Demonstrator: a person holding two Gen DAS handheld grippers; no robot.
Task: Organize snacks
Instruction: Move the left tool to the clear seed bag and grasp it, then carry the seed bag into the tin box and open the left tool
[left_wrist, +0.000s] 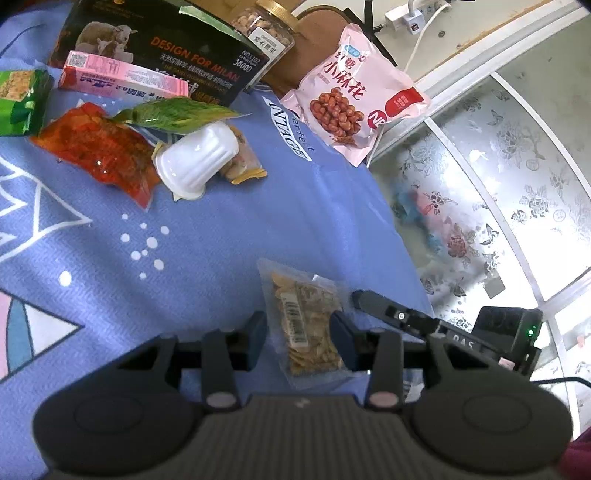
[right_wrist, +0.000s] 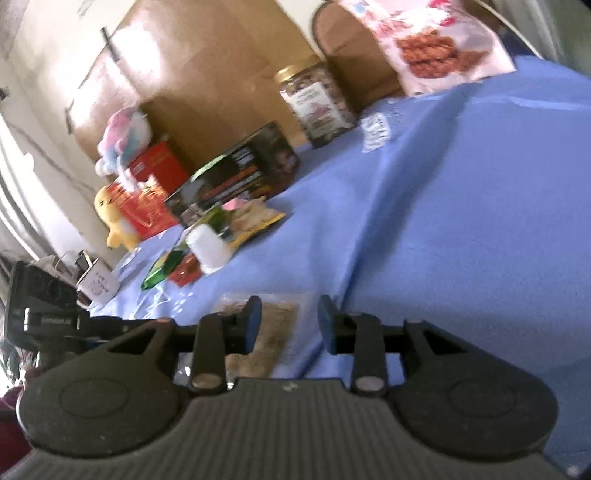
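Clear seed packet (left_wrist: 306, 325) lies flat on blue cloth (left_wrist: 207, 229) between left gripper (left_wrist: 299, 338) pads, which stand apart. Right gripper (right_wrist: 290, 325) fingers likewise apart around the packet. Gold-lidded jar (left_wrist: 264, 27) holds nuts.

Blue printed cloth (left_wrist: 221, 229) covers table. Frosted floral glass door (left_wrist: 509, 206) beside table edge. White power strip (left_wrist: 413, 14) on wall. Yellow plush (right_wrist: 110, 218), pastel plush (right_wrist: 123, 134), cardboard sheet (right_wrist: 207, 74) behind.

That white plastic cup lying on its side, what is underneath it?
The white cup lies across a yellow-edged snack packet, partly hidden beneath it, beside the red packet. What else it covers is hidden.
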